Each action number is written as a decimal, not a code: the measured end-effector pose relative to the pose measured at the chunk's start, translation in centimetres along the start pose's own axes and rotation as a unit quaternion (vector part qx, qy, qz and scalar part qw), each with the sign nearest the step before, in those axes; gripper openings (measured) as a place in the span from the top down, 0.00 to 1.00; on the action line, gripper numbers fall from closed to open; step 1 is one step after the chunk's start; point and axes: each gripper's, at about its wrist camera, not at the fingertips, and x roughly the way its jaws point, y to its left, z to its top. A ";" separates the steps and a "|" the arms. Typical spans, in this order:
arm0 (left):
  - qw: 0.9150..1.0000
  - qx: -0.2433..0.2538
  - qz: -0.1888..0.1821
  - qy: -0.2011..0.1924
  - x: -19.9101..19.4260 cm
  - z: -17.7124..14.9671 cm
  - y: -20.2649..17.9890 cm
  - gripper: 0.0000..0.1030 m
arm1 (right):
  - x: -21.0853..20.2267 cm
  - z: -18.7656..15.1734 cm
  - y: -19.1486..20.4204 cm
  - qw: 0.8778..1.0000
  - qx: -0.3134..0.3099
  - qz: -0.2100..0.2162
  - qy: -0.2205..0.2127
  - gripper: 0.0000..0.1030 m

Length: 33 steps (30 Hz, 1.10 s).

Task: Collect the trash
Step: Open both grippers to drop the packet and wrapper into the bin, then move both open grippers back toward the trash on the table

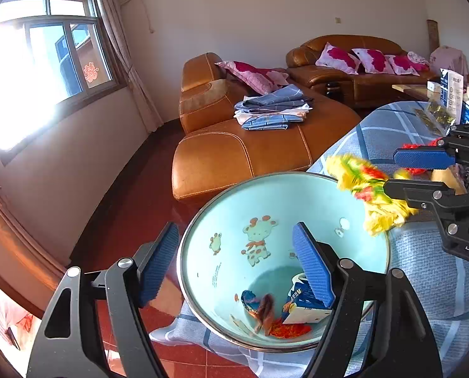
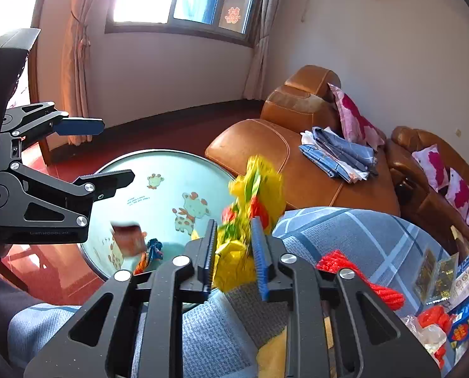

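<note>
A light-blue trash bin (image 1: 265, 208) with cartoon giraffes is tilted against the edge of a table covered in blue plaid cloth (image 1: 436, 271). Several wrappers (image 1: 284, 315) lie in its bottom. My left gripper (image 1: 237, 264) is open, one finger outside the bin rim and one inside. My right gripper (image 2: 234, 252) is shut on a crumpled yellow wrapper (image 2: 253, 195) with red and green print, held beside the bin rim (image 2: 158, 152). The wrapper also shows in the left wrist view (image 1: 366, 189). A small brown wrapper (image 2: 125, 239) appears blurred inside the bin.
On the table lie red mesh netting (image 2: 360, 277), clear packets (image 2: 436, 277), blue-and-white cartons (image 1: 451, 91) and more trash (image 2: 432, 321). A brown leather sofa (image 1: 250, 145) with folded blue cloth (image 1: 272, 110) and pink pillows stands beyond. The floor is red tile (image 1: 177, 359).
</note>
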 end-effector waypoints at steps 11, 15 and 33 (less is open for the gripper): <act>1.000 -0.002 -0.004 0.000 0.1 -0.2 -0.1 0.28 | -0.2 -0.1 -0.2 1.000 0.004 -0.005 -0.007 0.68; 1.000 -0.002 -0.006 0.000 0.1 -0.3 -0.1 0.28 | -0.2 -0.1 -0.4 1.000 0.007 -0.006 -0.007 0.68; 1.000 -0.001 -0.010 0.000 -0.1 -0.1 0.0 0.28 | -0.5 -0.1 -0.1 1.000 0.004 -0.029 -0.012 0.67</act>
